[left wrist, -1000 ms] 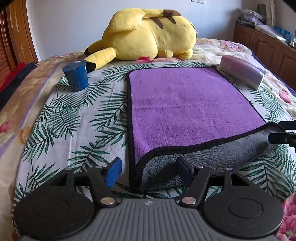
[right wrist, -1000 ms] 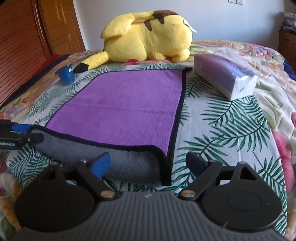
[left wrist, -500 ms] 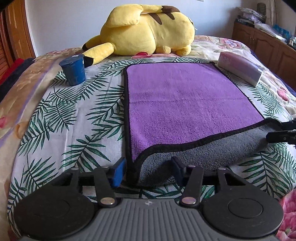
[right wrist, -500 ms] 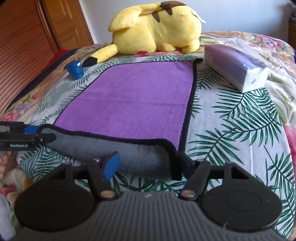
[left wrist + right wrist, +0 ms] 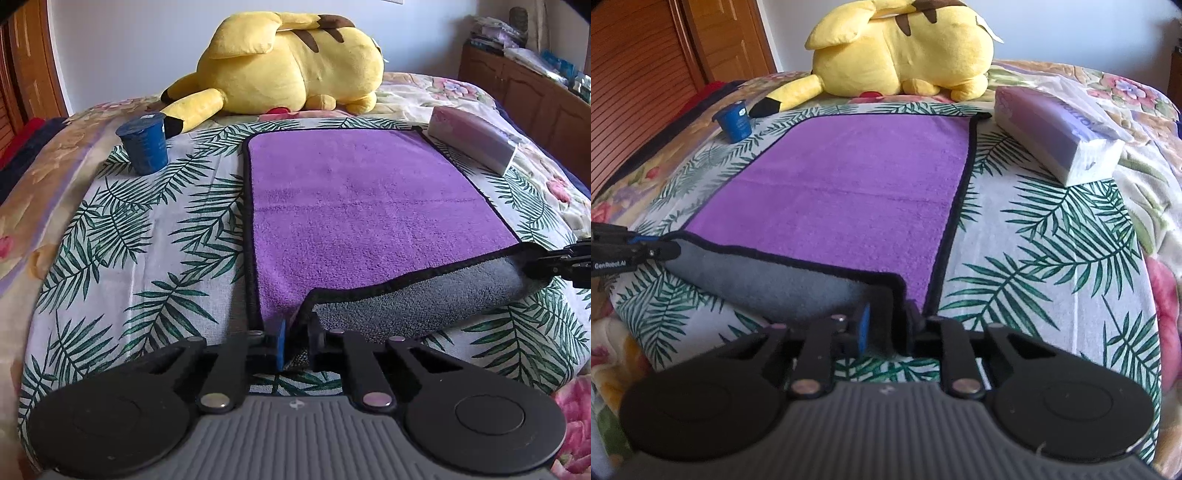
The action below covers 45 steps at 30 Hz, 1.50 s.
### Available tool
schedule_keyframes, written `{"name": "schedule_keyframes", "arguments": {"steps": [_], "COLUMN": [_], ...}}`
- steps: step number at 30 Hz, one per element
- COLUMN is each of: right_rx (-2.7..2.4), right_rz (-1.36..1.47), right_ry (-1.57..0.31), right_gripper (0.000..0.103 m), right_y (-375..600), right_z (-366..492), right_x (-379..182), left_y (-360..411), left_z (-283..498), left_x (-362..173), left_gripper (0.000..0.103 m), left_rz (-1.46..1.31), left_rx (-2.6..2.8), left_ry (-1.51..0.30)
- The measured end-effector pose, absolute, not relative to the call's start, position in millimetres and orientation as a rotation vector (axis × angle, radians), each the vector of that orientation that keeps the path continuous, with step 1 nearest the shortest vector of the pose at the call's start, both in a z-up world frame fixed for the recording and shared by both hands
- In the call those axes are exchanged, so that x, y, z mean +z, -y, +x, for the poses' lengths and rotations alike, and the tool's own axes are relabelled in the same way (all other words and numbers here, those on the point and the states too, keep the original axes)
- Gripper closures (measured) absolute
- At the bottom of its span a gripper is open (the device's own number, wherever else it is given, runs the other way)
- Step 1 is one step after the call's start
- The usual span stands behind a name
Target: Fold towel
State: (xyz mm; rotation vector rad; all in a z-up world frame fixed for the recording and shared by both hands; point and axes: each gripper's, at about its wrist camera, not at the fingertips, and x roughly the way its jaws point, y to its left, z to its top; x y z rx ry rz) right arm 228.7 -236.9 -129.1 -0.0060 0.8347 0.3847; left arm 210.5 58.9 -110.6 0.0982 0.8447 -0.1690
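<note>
A purple towel (image 5: 362, 206) with black trim and a grey underside lies flat on the leaf-print bedspread; it also shows in the right wrist view (image 5: 857, 184). Its near edge is turned up, grey side out. My left gripper (image 5: 295, 341) is shut on the towel's near left corner. My right gripper (image 5: 884, 326) is shut on the near right corner. Each gripper shows at the other view's edge, the right gripper (image 5: 554, 260) and the left gripper (image 5: 635, 251), both pinching the towel's lifted edge.
A yellow plush toy (image 5: 288, 70) lies beyond the towel's far edge. A blue cup (image 5: 144, 142) stands at the far left. A tissue pack (image 5: 1056, 133) lies by the towel's far right corner. A wooden cabinet (image 5: 535, 96) stands right of the bed.
Both grippers moved forward onto the towel's near corners and closed on them. The near edge has lifted a little and rolled further over.
</note>
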Motion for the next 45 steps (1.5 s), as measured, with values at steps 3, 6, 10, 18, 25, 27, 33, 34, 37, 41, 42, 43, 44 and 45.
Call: {"name": "schedule_keyframes", "arguments": {"steps": [3, 6, 10, 18, 25, 27, 33, 34, 37, 41, 42, 43, 44, 45], "right_rx": [0.389, 0.384, 0.379, 0.375, 0.372, 0.371, 0.369, 0.37, 0.369, 0.365, 0.364, 0.364, 0.363, 0.363], "right_rz": [-0.009, -0.014, -0.005, 0.015, 0.02, 0.021, 0.007, 0.005, 0.003, -0.001, -0.002, -0.004, -0.006, -0.008], "right_ry": [-0.828, -0.809, -0.764, -0.69, -0.661, -0.653, -0.623, -0.619, -0.602, -0.585, -0.584, -0.583, -0.582, -0.582], "right_gripper": [0.098, 0.099, 0.099, 0.099, 0.099, 0.099, 0.099, 0.099, 0.099, 0.099, 0.099, 0.099, 0.099, 0.099], "right_y": [236.7, 236.4, 239.0, 243.1, 243.8, 244.0, 243.1, 243.1, 243.7, 244.5, 244.6, 244.6, 244.6, 244.5], "right_z": [227.9, 227.2, 226.3, 224.8, 223.9, 223.8, 224.0, 224.1, 224.2, 226.5, 227.4, 228.3, 229.1, 229.7], "right_x": [-129.1, -126.3, -119.8, -110.4, -108.5, -108.0, -105.1, -104.6, -102.4, -100.7, -100.8, -101.0, -101.5, -102.0], "left_y": [-58.3, -58.1, -57.8, -57.0, -56.7, -56.3, -55.0, -55.0, -54.5, -52.8, -52.6, -52.5, -52.2, -52.1], "left_z": [208.9, 206.6, 203.5, 200.5, 198.3, 198.6, 201.7, 201.7, 201.5, 203.9, 204.9, 206.2, 207.8, 209.4], "left_x": [-106.3, -97.9, -87.1, -76.7, -71.8, -70.6, -65.9, -64.8, -61.8, -60.7, -61.2, -61.7, -62.7, -63.2], "left_gripper": [0.095, 0.096, 0.097, 0.097, 0.097, 0.097, 0.097, 0.097, 0.097, 0.097, 0.097, 0.097, 0.097, 0.097], "left_rz": [0.101, 0.096, 0.089, 0.081, 0.078, 0.077, 0.077, 0.077, 0.079, 0.091, 0.093, 0.095, 0.099, 0.102], "left_rx": [-0.172, -0.175, -0.182, -0.185, -0.187, -0.189, -0.193, -0.194, -0.194, -0.194, -0.195, -0.196, -0.196, -0.196], "left_ry": [-0.829, -0.799, -0.757, -0.705, -0.671, -0.665, -0.648, -0.644, -0.631, -0.616, -0.614, -0.613, -0.614, -0.616]}}
